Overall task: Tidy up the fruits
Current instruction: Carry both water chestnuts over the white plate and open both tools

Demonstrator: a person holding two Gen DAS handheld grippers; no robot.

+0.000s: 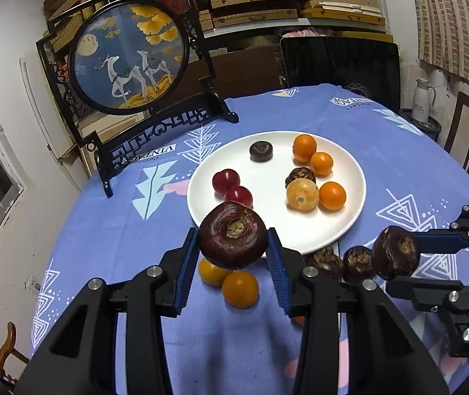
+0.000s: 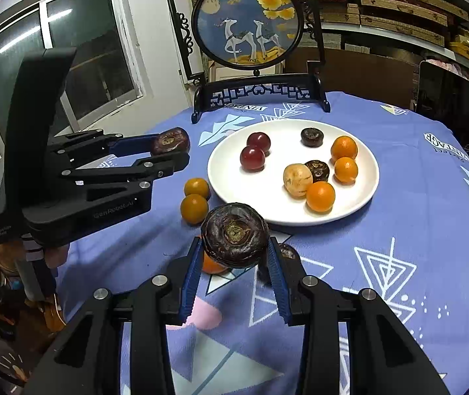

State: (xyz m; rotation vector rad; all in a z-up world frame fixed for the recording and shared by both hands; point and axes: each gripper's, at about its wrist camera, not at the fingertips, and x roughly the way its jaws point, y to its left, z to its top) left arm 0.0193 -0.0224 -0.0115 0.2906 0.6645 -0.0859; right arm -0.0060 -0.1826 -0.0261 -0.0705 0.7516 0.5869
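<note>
Beside the white plate (image 1: 277,240), each gripper (image 1: 233,247) (image 2: 234,250) clamps a dark chestnut (image 1: 233,233) (image 2: 234,233) above loose oranges (image 1: 239,288).

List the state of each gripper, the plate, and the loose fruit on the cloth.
left gripper: shut on a dark water chestnut, lifted off the cloth.
right gripper: shut on another dark chestnut, also lifted.
white plate: upright, holding nine fruits.
two orange fruits: resting on the cloth beside the plate.
</note>
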